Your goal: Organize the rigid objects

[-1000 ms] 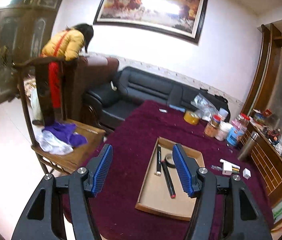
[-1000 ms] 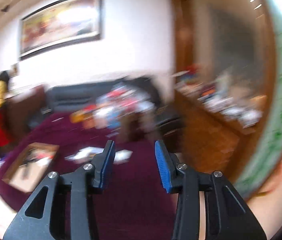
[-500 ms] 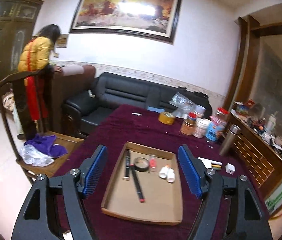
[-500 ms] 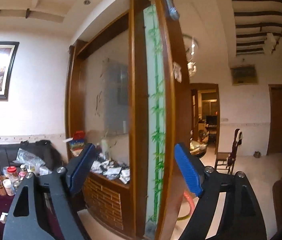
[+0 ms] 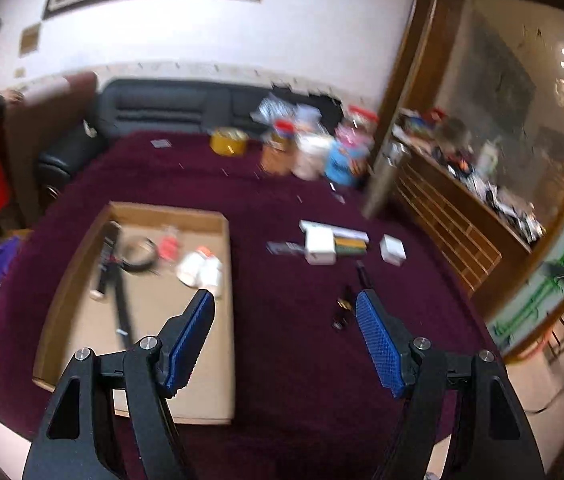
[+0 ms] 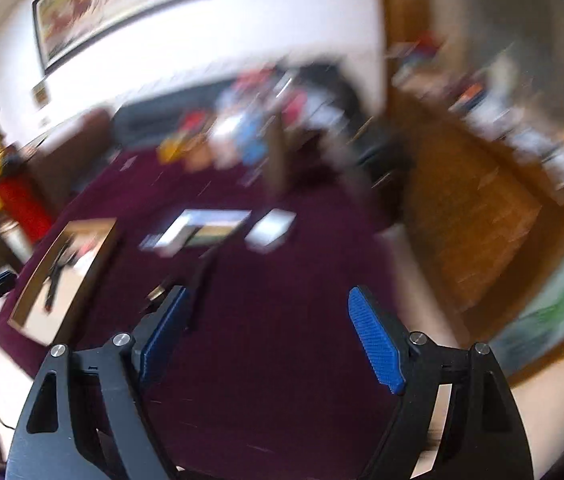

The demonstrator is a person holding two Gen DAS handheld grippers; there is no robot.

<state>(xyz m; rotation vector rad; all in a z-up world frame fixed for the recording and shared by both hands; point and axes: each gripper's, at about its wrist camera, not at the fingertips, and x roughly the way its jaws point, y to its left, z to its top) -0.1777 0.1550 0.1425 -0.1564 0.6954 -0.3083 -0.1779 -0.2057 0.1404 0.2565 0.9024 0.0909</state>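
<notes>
Jaws of both the left gripper [image 5: 286,312] and right gripper [image 6: 265,308] have just spread, nothing between them, swinging toward loose boxes [image 5: 334,242] at one o'clock on the counter [image 5: 290,344], tray [image 5: 223,224] at ten.

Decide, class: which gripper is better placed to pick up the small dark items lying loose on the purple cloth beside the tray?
Probably the left gripper: open and empty, with the dark items beside its fingertip and the tray adjacent. The right gripper is open too, but its view is blurred.
</notes>
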